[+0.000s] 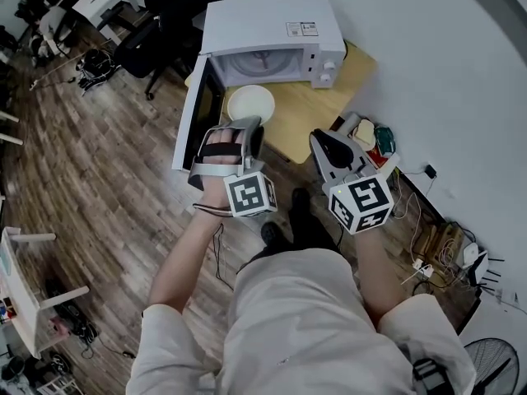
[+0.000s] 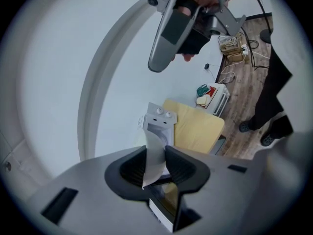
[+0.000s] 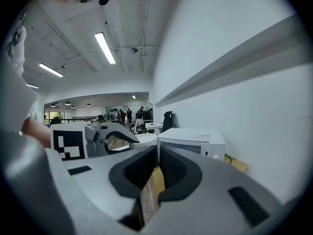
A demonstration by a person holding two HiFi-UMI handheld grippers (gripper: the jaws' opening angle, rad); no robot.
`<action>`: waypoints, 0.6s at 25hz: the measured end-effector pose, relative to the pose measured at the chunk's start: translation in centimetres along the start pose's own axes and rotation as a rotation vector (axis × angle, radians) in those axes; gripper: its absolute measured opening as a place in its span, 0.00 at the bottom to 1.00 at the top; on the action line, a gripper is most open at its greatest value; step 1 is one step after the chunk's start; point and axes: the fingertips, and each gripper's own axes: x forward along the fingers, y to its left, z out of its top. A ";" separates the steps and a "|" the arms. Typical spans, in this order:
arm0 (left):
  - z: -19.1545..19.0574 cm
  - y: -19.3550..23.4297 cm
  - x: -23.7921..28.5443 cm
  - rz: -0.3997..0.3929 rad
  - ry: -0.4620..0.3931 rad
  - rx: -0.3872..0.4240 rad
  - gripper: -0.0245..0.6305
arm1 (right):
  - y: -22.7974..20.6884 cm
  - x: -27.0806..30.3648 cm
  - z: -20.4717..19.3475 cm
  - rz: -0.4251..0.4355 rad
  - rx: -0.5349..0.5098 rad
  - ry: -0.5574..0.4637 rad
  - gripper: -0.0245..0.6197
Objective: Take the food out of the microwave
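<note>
The microwave [image 1: 272, 27] stood open on the table [image 1: 317, 109], with the white bowl [image 1: 250, 104] already outside its cavity, over the tabletop. Our left gripper [image 1: 245, 126] pinched the bowl's rim, and our right gripper [image 1: 323, 141] was pressed together, empty. We judged the next move was a level set-down.

Head camera steeply overhead; both tool cameras toward the same microwave [image 1: 272, 39]
</note>
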 end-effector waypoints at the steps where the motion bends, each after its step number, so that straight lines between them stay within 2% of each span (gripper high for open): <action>1: -0.1 0.1 -0.5 -0.003 0.002 0.001 0.21 | 0.1 -0.1 0.2 -0.001 -0.002 -0.003 0.07; 15: -1.2 0.6 -4.9 -0.006 0.002 0.014 0.21 | 2.1 0.4 1.9 0.010 -0.033 -0.016 0.04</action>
